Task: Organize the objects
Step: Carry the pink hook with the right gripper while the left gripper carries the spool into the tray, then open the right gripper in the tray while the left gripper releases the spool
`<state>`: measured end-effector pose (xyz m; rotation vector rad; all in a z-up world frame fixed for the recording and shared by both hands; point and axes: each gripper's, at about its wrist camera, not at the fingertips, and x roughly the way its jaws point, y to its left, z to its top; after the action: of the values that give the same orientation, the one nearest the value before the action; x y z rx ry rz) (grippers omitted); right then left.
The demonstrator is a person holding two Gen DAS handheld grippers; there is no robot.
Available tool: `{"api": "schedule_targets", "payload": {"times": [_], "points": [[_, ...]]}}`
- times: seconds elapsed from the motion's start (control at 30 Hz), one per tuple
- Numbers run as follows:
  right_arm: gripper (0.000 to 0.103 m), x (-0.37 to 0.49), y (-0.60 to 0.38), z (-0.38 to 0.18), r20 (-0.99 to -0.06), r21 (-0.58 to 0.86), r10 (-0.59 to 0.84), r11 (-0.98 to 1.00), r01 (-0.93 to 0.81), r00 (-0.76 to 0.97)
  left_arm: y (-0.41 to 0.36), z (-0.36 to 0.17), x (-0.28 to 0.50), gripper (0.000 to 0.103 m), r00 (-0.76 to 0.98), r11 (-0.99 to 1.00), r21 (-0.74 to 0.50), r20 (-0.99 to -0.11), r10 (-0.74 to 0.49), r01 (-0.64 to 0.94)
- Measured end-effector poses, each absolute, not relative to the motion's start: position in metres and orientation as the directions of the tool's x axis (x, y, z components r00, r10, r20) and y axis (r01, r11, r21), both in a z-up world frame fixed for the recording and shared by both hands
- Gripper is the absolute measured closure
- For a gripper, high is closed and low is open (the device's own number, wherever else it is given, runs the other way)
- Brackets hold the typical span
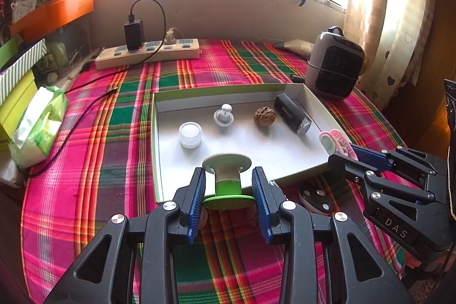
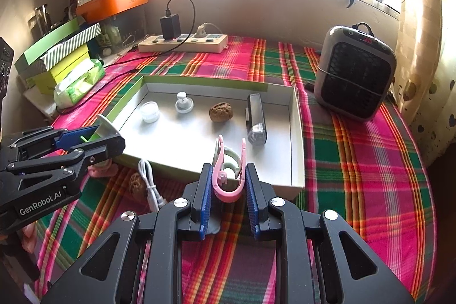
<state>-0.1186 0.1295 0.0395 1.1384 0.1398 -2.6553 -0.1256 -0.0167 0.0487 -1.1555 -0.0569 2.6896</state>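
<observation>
**Both tools loaded at the near edge of the tray**

The left tool [image 1: 228,190] is clenched on a green and white spool [image 1: 228,181], held at the front edge of the white tray [image 1: 310,101] on the plaid-covered counter [image 1: 114,133]. The right tool [image 2: 225,187] grips a pink clip [image 2: 228,175], also at the tray's near rim. Inside the tray lie a small white jar [image 1: 190,135], a white knob [image 1: 224,116], a walnut [image 1: 265,116] and a black oblong case [image 1: 292,114], set apart from one another. A second walnut [image 2: 134,184] and a white cable [image 2: 149,184] lie on the cloth just outside the tray.
</observation>
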Motion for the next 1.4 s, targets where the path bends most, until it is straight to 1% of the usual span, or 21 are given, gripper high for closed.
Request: {"api": "schedule_targets", "payload": {"times": [0.37,0.9,1.0,1.4], "points": [[0.080,-0.147,0.123,0.034,-0.741,0.016,-0.204,-0.958,0.286,-0.640,-0.017,0.049,-0.150,0.071,-0.673,-0.978,-0.113,-0.712,0.202,-0.173],[0.080,-0.183,0.116,0.014,-0.781,0.017,-0.206,-0.951,0.310,-0.589,-0.018,0.026,-0.184,0.071,-0.624,-0.983,-0.099,-0.762,0.174,-0.154],[0.080,-0.186,0.114,0.011,-0.787,0.014,-0.206,-0.948,0.317,-0.582,-0.016,0.024,-0.186,0.071,-0.632,-0.986,-0.070,-0.760,0.152,-0.153],[0.080,-0.199,0.113,0.002,-0.805,-0.012,-0.180,-0.948,0.318,-0.566,-0.015,0.013,-0.199,0.071,-0.610,-0.987,-0.062,-0.780,0.142,-0.150]]}}
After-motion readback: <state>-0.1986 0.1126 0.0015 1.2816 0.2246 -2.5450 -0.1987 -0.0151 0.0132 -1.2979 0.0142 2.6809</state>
